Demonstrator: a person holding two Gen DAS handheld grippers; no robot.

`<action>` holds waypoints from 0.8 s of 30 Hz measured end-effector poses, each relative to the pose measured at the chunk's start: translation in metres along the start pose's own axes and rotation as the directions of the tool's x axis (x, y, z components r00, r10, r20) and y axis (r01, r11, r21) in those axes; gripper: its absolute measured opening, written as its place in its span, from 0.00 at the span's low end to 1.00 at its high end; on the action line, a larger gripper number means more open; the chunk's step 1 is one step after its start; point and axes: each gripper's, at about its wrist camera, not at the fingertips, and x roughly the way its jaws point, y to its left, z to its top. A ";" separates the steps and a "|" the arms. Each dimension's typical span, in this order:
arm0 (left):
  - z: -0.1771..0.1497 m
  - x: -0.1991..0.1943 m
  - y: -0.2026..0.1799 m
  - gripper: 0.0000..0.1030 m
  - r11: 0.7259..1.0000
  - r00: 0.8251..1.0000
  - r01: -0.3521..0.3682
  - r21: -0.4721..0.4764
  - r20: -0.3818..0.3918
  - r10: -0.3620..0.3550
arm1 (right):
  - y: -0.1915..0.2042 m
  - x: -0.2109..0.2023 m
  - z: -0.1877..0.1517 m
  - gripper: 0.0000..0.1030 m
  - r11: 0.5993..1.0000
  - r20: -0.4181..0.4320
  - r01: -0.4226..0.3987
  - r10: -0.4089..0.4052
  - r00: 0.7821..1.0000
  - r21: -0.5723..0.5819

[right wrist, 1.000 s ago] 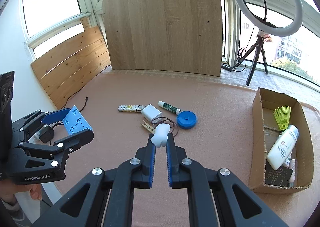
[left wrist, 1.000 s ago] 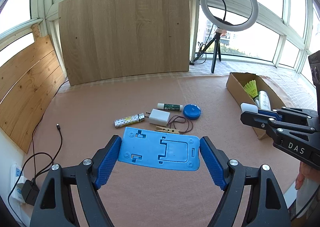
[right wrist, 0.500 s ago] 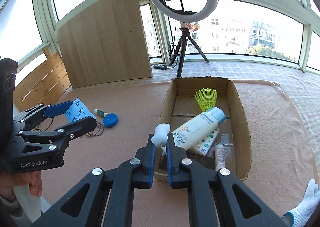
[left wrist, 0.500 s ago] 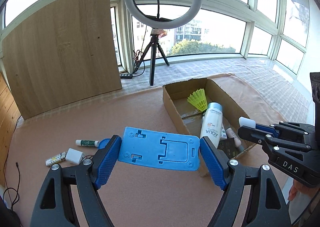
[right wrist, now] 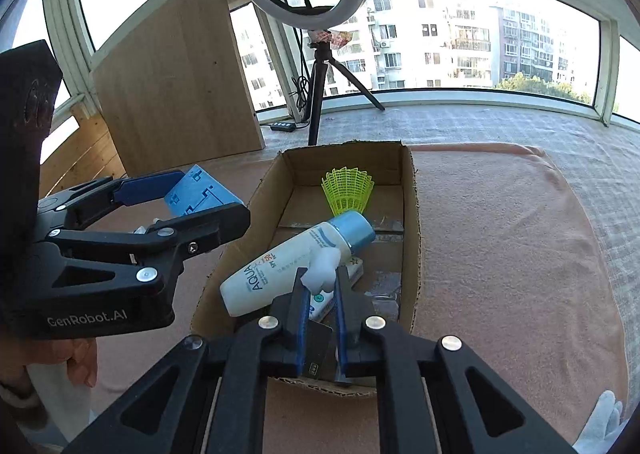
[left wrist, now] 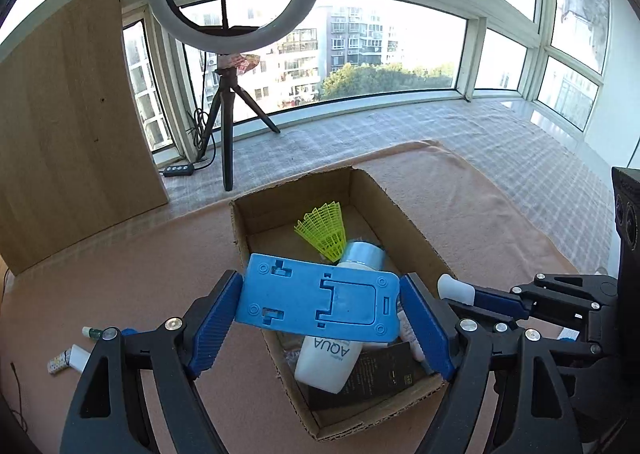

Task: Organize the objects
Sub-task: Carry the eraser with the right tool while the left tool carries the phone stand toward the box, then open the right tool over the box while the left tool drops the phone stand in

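While the left gripper (right wrist: 192,201) juts in from the left edge of the right wrist view, its black body reads "GenRobot.AI" in white, and a hand (right wrist: 82,364) shows just under that lettering at the lower left. Its jaws stand wide and clamp a blue plastic phone stand (left wrist: 320,300) by its two short ends, held tilted above the near left wall of the cardboard box (right wrist: 414,213) at frame centre. Inside the box lies a white bottle (right wrist: 280,266) printed "AQUA" and "SPF 50", its blue cap beside a yellow-green shuttlecock (right wrist: 347,189). Low in the centre, the right gripper (right wrist: 322,308) points down into the box with its jaws opening, a small white foam-like piece (right wrist: 322,272) between the pads; whether they press on it, I cannot tell.
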 end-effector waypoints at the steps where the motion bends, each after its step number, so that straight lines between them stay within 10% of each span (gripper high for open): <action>1: -0.001 0.001 -0.002 0.81 1.000 1.000 -0.022 0.005 -0.006 0.022 | -0.002 0.003 -0.001 0.24 1.000 -0.007 0.013 -0.013 1.000 0.001; 4: -0.004 0.001 0.000 0.92 0.999 0.999 -0.054 0.002 -0.004 0.054 | -0.008 0.003 -0.004 0.44 0.999 0.003 0.019 -0.019 1.000 0.026; 15: -0.044 -0.046 0.055 0.95 0.990 0.994 -0.106 -0.094 0.003 0.107 | 0.012 0.002 -0.001 0.44 0.997 0.017 0.003 -0.004 1.000 0.072; 24: -0.122 -0.104 0.156 0.96 0.961 0.987 -0.159 -0.228 -0.018 0.159 | 0.112 0.022 0.004 0.45 0.999 -0.006 -0.034 0.034 0.999 0.005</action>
